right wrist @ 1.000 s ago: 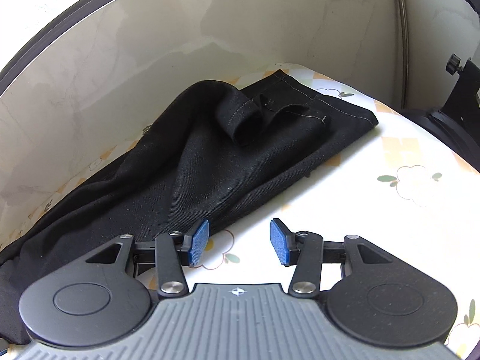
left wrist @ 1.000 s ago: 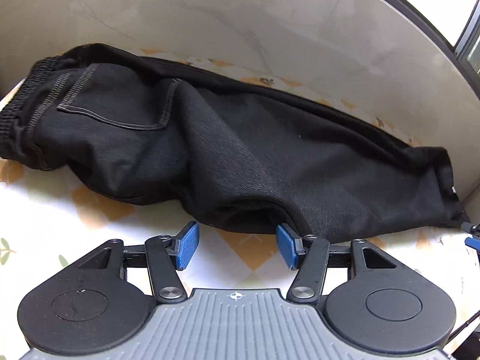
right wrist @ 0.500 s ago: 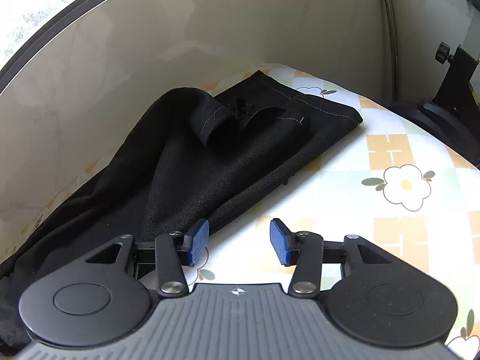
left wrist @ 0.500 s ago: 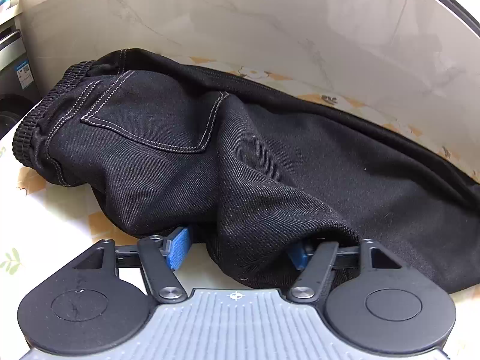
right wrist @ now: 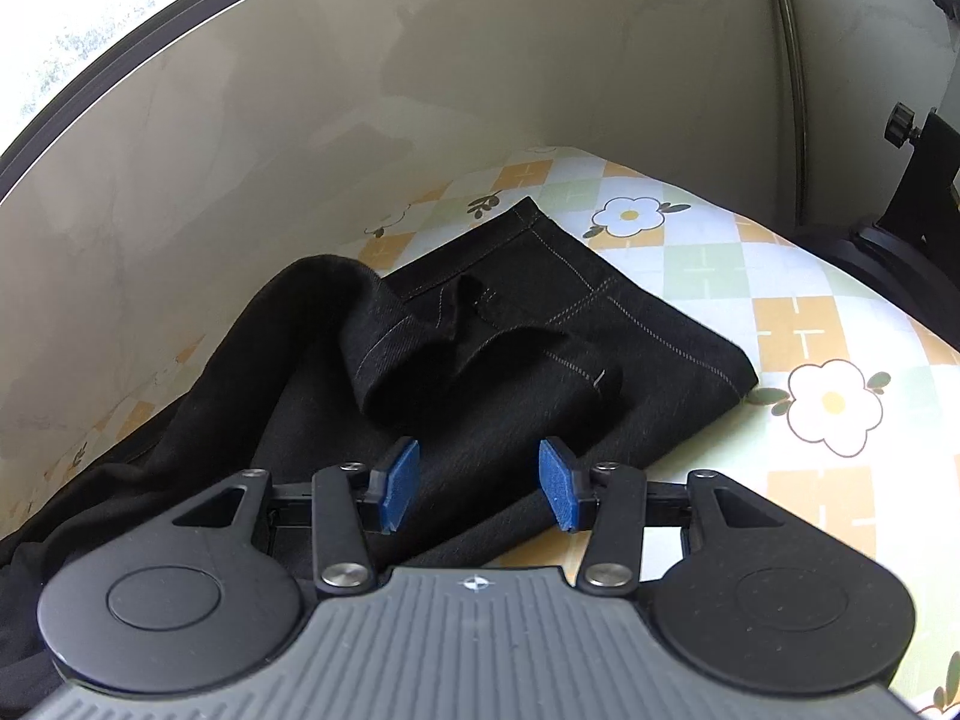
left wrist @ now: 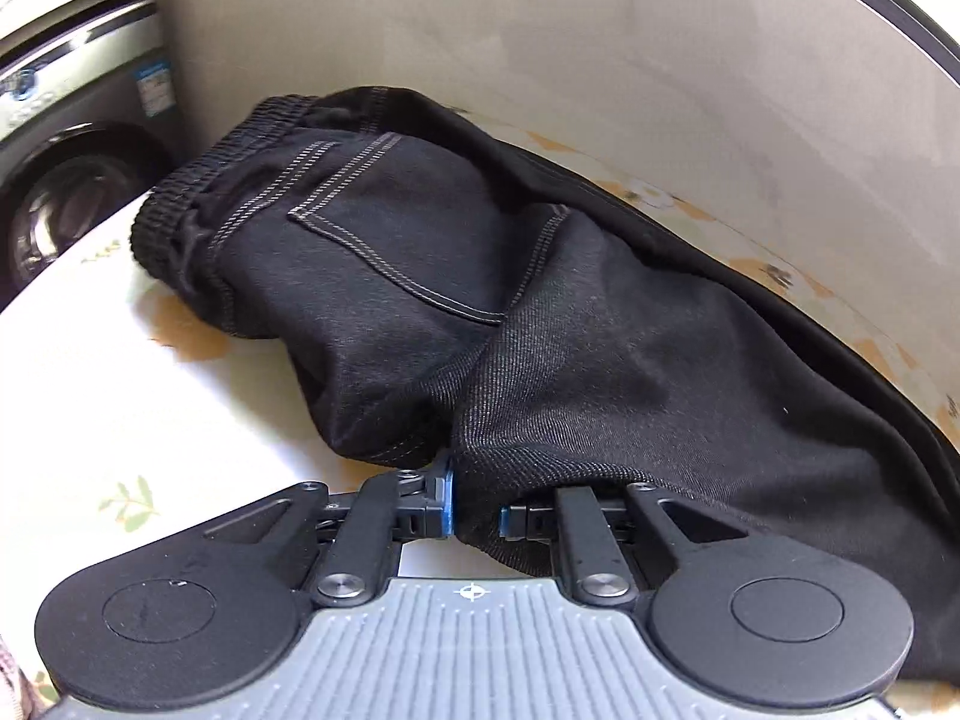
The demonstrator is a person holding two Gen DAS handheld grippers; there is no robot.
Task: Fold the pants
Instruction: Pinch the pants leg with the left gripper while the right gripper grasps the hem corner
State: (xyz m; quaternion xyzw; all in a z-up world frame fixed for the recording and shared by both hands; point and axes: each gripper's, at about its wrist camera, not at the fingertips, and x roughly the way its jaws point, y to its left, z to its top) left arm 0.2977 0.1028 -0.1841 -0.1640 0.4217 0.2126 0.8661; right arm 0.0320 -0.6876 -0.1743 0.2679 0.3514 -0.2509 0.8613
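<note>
Two hand-held grippers are in use, and we hold one in each hand. The left hand-held gripper (left wrist: pixel 475 513) is closing: its blue pads (left wrist: pixel 445 504) stand close together with a fold of the black denim pants (left wrist: pixel 420 276) pinched between them, at the crotch edge nearest the camera. The right blue pad is partly buried under the cloth.

The right hand-held gripper (right wrist: pixel 478 483) stands about half open. Its blue pads (right wrist: pixel 399 483) hover over the leg end of the pants (right wrist: pixel 540 360), apart from each other; we cannot tell whether they touch the fabric, and nothing is clamped.

From the left view, the pants lie along the far side of the tabletop (left wrist: pixel 120 408), close to the pale marbled wall (left wrist: pixel 600 60). The ribbed elastic waistband (left wrist: pixel 198 180) is at the left, with a stitched back pocket (left wrist: pixel 396 240) facing up. From the right view, the hem (right wrist: pixel 630 312) lies flat on the tabletop (right wrist: pixel 810 330), and one cuff (right wrist: pixel 408 354) is curled over on top.

A checked cloth with white flowers (right wrist: pixel 831 402) covers the tabletop. A washing machine (left wrist: pixel 66 150) stands beyond the left edge.
</note>
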